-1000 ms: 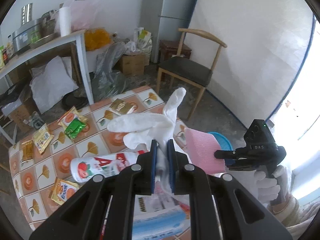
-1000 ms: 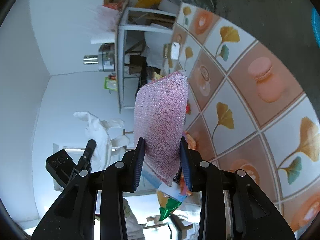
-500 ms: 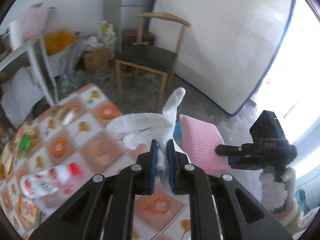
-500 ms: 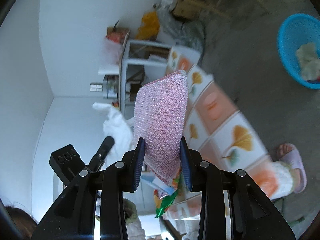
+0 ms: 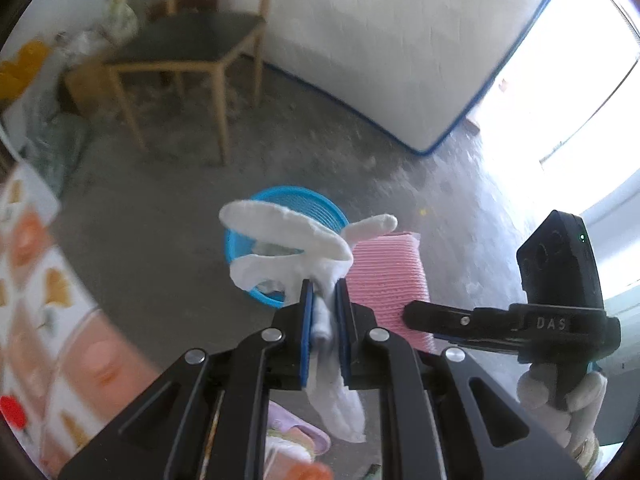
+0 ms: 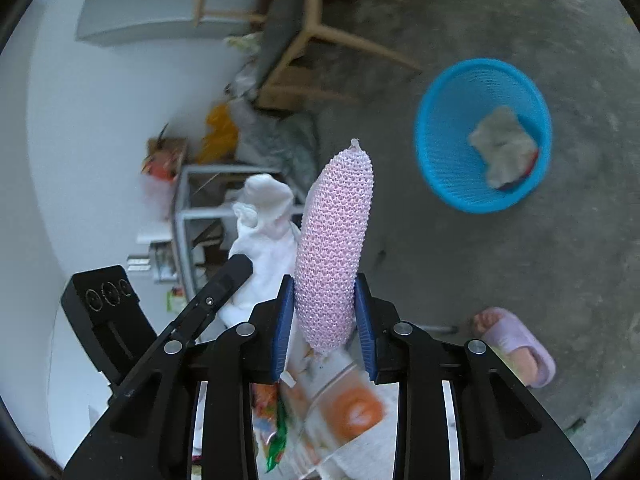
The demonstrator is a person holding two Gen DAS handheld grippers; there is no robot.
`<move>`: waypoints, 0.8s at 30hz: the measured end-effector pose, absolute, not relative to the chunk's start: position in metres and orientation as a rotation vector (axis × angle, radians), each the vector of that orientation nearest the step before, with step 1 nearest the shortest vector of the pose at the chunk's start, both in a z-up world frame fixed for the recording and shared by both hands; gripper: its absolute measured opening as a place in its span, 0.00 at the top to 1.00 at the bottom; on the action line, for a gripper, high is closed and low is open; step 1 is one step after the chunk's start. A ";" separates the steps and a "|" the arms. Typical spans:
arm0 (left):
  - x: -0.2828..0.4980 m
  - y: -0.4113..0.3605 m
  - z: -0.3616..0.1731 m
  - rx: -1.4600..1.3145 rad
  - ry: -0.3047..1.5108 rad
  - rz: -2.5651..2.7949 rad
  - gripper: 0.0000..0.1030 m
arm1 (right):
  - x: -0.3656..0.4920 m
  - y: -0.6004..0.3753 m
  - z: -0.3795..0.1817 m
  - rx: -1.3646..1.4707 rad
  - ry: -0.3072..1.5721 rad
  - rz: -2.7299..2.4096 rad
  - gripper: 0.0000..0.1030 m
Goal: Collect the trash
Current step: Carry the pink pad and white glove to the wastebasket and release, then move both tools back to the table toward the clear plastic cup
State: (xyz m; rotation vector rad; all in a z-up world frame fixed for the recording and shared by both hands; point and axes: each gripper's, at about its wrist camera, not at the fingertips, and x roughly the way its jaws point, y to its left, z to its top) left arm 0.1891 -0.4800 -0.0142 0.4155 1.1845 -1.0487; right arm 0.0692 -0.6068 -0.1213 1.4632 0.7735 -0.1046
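We carry both pieces of trash off the tiled table (image 5: 36, 320) toward the blue basket (image 6: 448, 184) on the concrete floor, so each is pinched high and clear. Our left gripper (image 5: 323, 320) is closed tight on a white glove (image 5: 288, 240), its fingers flopping over the basket rim. Our right gripper (image 6: 324, 320) clamps a pink mesh sponge (image 6: 336, 248) upright. The basket holds a crumpled rag (image 6: 502, 148); what lies beneath is hidden, and motion blur smears the table.
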 end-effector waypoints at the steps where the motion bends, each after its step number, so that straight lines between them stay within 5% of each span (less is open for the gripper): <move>1: 0.191 -0.490 -0.023 0.416 1.205 -1.053 0.90 | 0.070 -0.610 -0.126 1.469 0.778 -0.118 0.73; 6: 0.207 -0.539 -0.061 0.405 1.294 -1.056 0.88 | 0.093 -0.635 -0.156 1.493 0.798 -0.184 0.73; 8: 0.216 -0.555 -0.071 0.390 1.325 -1.054 0.72 | 0.098 -0.643 -0.167 1.517 0.782 -0.189 0.66; 9: 0.221 -0.566 -0.078 0.391 1.336 -1.050 0.52 | 0.105 -0.652 -0.176 1.539 0.765 -0.194 0.61; 10: 0.225 -0.573 -0.081 0.393 1.325 -1.039 0.42 | 0.107 -0.658 -0.180 1.543 0.756 -0.204 0.49; 13: 0.230 -0.583 -0.082 0.377 1.268 -1.007 0.35 | 0.108 -0.670 -0.194 1.527 0.768 -0.294 0.46; 24: 0.217 -0.542 -0.033 0.329 1.116 -1.082 0.34 | 0.061 -0.651 -0.161 1.427 0.724 -0.352 0.46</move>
